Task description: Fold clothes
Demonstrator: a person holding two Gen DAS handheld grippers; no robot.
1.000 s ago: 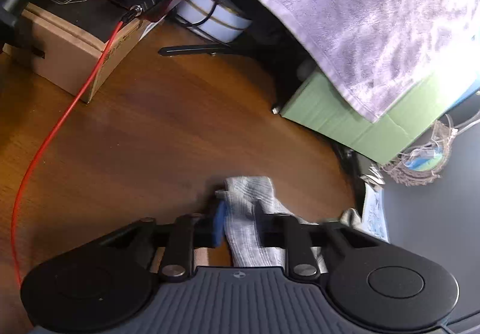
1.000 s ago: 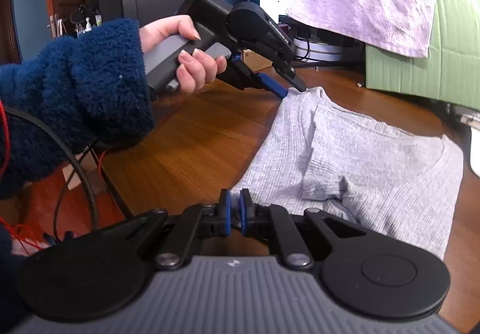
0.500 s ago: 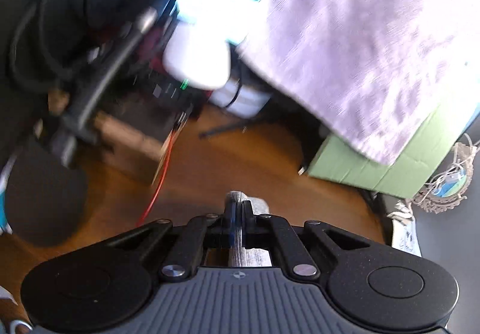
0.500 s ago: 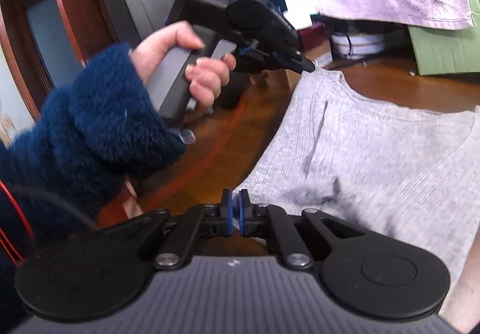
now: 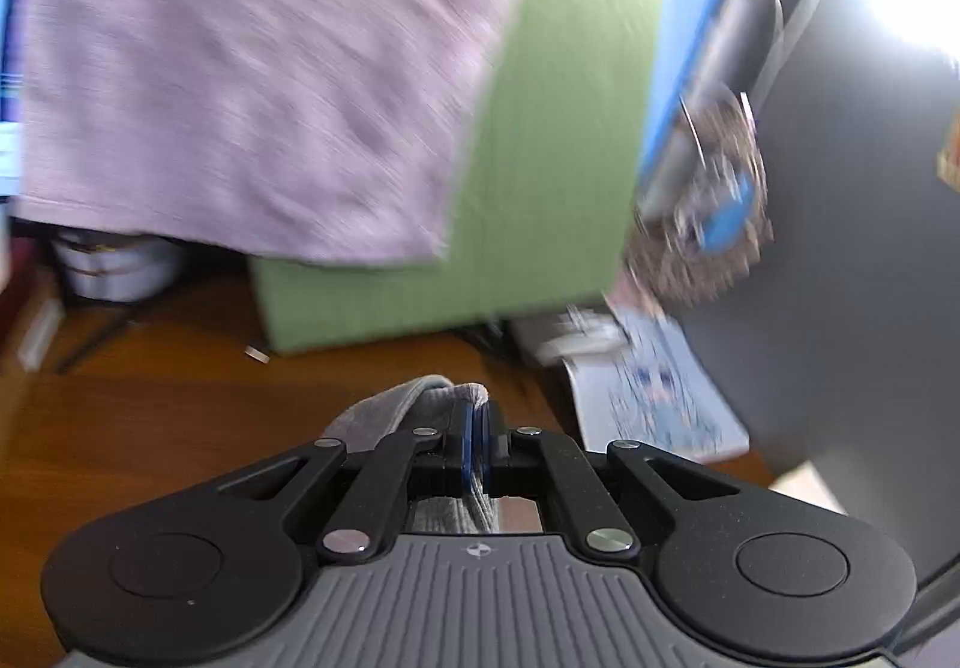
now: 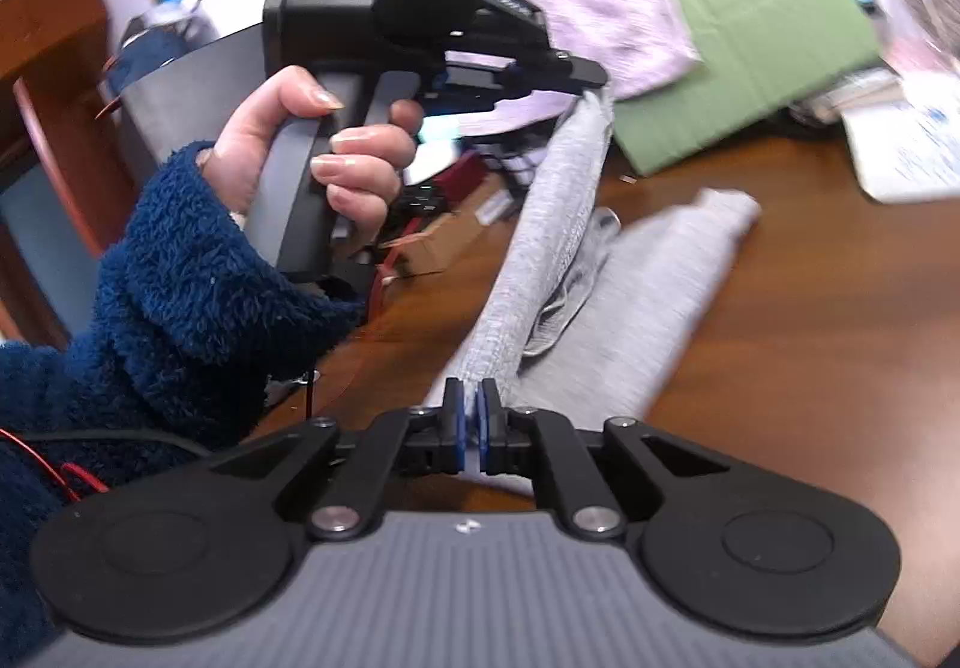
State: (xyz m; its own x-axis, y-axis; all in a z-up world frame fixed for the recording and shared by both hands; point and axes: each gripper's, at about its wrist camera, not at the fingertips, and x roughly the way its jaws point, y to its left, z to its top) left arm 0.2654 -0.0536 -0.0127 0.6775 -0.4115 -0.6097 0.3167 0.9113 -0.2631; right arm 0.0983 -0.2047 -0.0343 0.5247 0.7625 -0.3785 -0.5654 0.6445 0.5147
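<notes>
A grey ribbed knit top (image 6: 552,242) hangs stretched between my two grippers, its lifted edge raised off the wooden table (image 6: 810,344) and the rest trailing down onto it. My left gripper (image 6: 585,83), held by a hand in a blue fleece sleeve (image 6: 180,302), is shut on the far end of that edge. In the left wrist view the left gripper (image 5: 477,428) pinches a bunched fold of the top (image 5: 402,404). My right gripper (image 6: 471,404) is shut on the near end of the same edge.
A lilac towel (image 5: 240,68) drapes over a green cardboard box (image 5: 540,176) at the back of the table. Papers (image 6: 906,146) lie at the right. A red cable (image 6: 72,470), a small cardboard box (image 6: 432,248) and electronics crowd the left side. A dark panel (image 5: 852,248) stands at the right.
Both grippers have lifted and swung the top's left edge up and over to the right, rolling as they went. The flat top now hangs folded lengthwise between them.
</notes>
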